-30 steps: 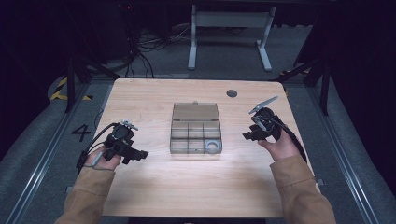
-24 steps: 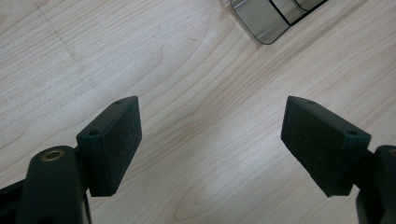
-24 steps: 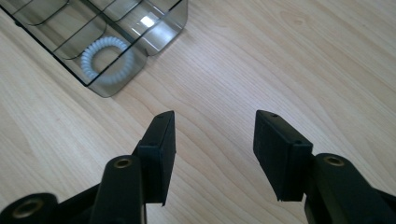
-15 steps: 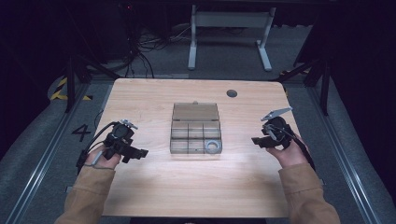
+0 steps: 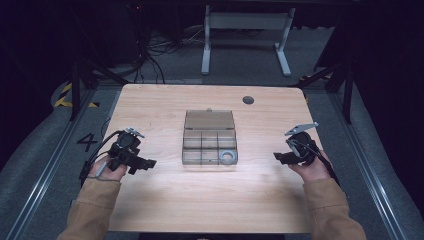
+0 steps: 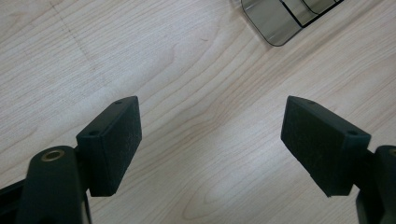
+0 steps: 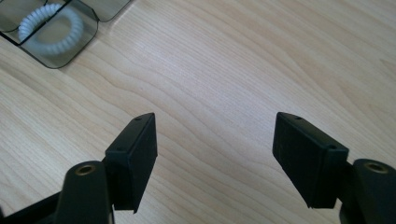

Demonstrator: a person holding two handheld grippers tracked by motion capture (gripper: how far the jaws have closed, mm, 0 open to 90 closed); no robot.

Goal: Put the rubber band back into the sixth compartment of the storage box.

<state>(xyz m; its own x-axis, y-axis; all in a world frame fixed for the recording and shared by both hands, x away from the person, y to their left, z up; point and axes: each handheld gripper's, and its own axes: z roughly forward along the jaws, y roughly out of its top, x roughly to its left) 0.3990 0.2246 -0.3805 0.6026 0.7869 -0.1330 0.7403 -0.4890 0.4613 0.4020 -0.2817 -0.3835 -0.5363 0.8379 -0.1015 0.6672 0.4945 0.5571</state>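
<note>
Both grippers hover over the bare wood with jaws spread and nothing between them. Right gripper (image 5: 283, 157) sits at the right side of the table (image 5: 200, 210), held by the right hand (image 5: 312, 167), its tips aimed left toward the box; its jaws have just been opening and now stand wide, with only wood grain between the pads (image 7: 135, 158) in the right gripper view. Left gripper (image 5: 145, 163) is at the left side in the left hand (image 5: 105, 170), tips aimed right; its pads (image 6: 112, 144) are likewise well apart over plain tabletop.

Between the two, at the middle of the table, lies a smoky translucent compartment box (image 5: 209, 137) with its lid open toward the far side. Its near right compartment holds a white coiled ring (image 5: 228, 156), which the right gripper view shows as a spiral band (image 7: 50, 25) lying flat inside the rounded corner cell. One rounded corner of the box (image 6: 275, 21) also shows at the top of the left gripper view. Each gripper is well apart from the box.

Near the far right edge of the table is a dark round grommet (image 5: 248, 100). Beyond the table stand a grey metal frame (image 5: 245, 35) and a tangle of cables (image 5: 155, 50) on the floor.
</note>
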